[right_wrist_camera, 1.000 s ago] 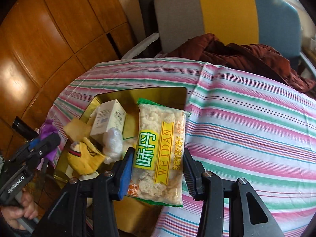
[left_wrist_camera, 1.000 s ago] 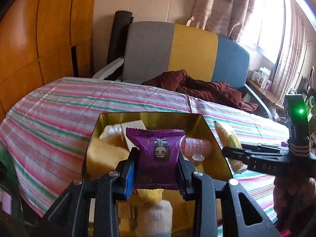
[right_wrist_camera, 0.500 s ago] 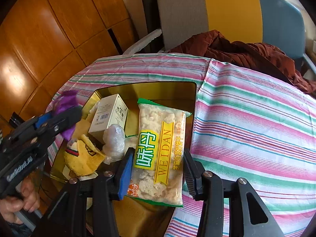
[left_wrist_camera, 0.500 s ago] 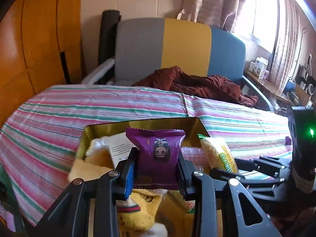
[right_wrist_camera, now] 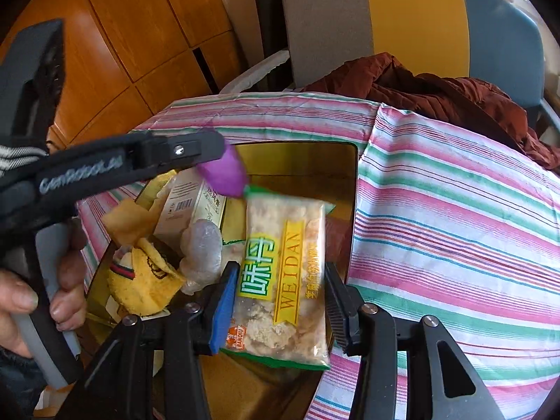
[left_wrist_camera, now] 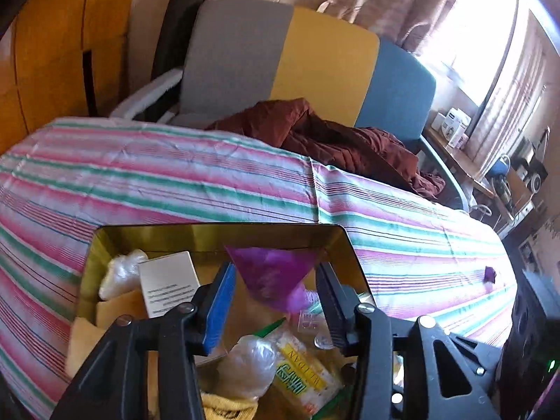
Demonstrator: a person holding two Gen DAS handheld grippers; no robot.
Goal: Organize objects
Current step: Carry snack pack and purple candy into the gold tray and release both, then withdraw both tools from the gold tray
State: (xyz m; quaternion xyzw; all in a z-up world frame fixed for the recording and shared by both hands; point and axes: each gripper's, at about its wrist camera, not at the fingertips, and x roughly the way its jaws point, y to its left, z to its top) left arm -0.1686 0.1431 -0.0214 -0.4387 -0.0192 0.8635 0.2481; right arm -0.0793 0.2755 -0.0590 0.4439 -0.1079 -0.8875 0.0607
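Purple packet (left_wrist_camera: 276, 273) leaving opening left hand-held gripper (left_wrist_camera: 274, 301)

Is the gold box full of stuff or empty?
Full. The gold box holds a white carton, a yellow sock, crumpled plastic and cloth, with little bare floor showing.

A home: curtained window (left_wrist_camera: 465, 31), sofa (left_wrist_camera: 315, 66), striped tablecloth (left_wrist_camera: 175, 182).
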